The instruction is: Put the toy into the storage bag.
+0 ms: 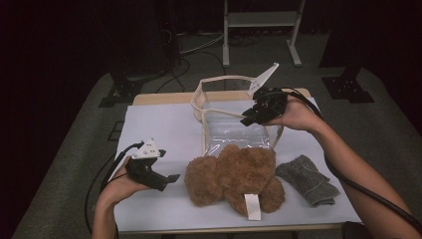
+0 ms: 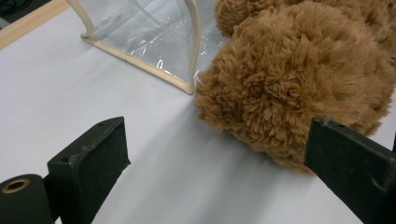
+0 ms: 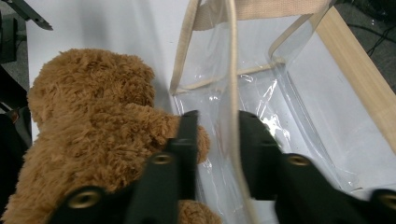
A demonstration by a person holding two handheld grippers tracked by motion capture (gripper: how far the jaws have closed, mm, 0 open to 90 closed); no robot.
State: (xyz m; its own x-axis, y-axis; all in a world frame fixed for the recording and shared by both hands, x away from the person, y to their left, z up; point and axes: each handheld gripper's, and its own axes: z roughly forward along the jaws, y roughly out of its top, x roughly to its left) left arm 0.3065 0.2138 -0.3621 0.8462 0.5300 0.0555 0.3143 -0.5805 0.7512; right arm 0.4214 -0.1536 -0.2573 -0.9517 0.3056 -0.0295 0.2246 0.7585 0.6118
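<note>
- The teddy (image 1: 234, 179) lies on the table (image 1: 149, 129), touching the clear bag (image 1: 234, 130); its white tag (image 1: 252, 206) shows no readable writing.
- The left gripper (image 1: 171, 178) is spread, empty, just beside the teddy.
- The right gripper (image 1: 247, 119) has its jaws parted around the bag's beige rim, not pinching it.
- A grey cloth (image 1: 307, 179) lies right of the teddy.

Clear bag (image 1: 234, 130) upright, touching brown teddy (image 1: 234, 179).

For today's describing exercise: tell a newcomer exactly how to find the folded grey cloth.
Start at the white table and find the brown teddy bear lying near its front edge. The folded grey cloth lies just to the bear's right. It is flat, small and grey, unlike the furry bear and the clear bag behind.
</note>
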